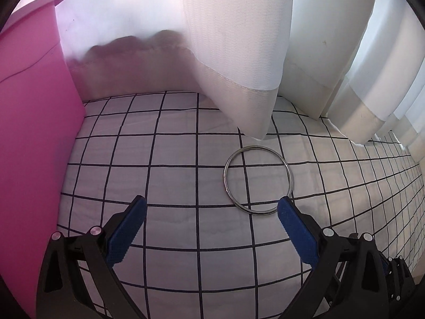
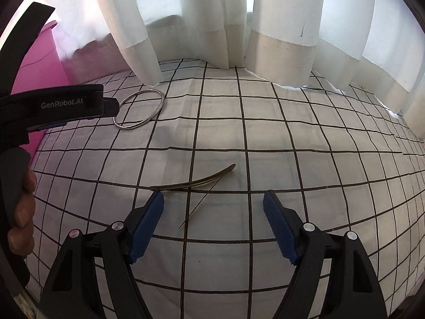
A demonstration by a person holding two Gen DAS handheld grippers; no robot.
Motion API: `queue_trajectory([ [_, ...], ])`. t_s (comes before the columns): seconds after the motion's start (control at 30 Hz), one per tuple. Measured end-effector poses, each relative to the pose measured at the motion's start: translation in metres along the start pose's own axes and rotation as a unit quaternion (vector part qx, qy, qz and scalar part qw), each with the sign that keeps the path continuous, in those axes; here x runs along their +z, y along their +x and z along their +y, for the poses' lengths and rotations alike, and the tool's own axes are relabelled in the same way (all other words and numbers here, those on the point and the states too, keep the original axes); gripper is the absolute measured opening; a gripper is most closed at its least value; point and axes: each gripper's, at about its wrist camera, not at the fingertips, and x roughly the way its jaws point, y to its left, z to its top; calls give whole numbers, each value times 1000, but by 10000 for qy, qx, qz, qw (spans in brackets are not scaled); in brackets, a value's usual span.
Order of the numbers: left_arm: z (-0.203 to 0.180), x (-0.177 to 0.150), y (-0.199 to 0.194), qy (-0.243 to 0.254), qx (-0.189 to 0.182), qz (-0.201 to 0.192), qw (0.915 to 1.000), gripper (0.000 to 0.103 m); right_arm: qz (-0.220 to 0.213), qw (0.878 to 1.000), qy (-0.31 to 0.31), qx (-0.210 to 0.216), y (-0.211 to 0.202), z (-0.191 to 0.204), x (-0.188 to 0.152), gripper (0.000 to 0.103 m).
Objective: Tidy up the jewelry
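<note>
While white curtains hung down to its far edge, a white cloth with a black grid covered the whole working surface, and it was the largest thing in both wrist views. A pink container stood at the left side of the cloth, its wall rising beyond the top of the left wrist view. The left gripper pointed down at the cloth with its blue-padded jaws spread wide and nothing between the pads; in the right wrist view its black body showed at the left edge, held by a hand whose fingers wrapped the grip. The right gripper likewise stood spread wide over the cloth, empty. A silver bangle lay flat on the cloth near the curtain hem, just ahead of the left gripper's right-hand fingertip, which was just beside or touching its near rim; I could not tell which. A thin, curved, dark metal piece, perhaps a hair pin or an open bangle seen on edge, lay on the cloth just beyond the right gripper's left-hand fingertip, well apart from the bangle.
</note>
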Motion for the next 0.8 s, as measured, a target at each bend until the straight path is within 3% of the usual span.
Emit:
queue_trajectory([
  [0.07, -3, 1, 5, 22, -32, -1, 10000, 97, -79, 9999, 64, -60, 0, -4, -1, 65],
  [0.23, -8, 6, 14, -19, -124, 75, 9999, 97, -150, 9993, 250, -222, 1, -23, -4, 15],
  [0.3, -11, 5, 16, -49, -175, 113, 9998, 97, -153, 9992, 307, -204, 3, -31, -3, 5],
  [0.57, -26, 5, 27, -103, -141, 216, 9996, 97, -223, 9989, 416, -64, 13, -43, 7, 4],
  [0.8, -38, 17, 42, -104, 185, 163, 9996, 97, -205, 9992, 337, 56, 22, -54, 24, 4],
])
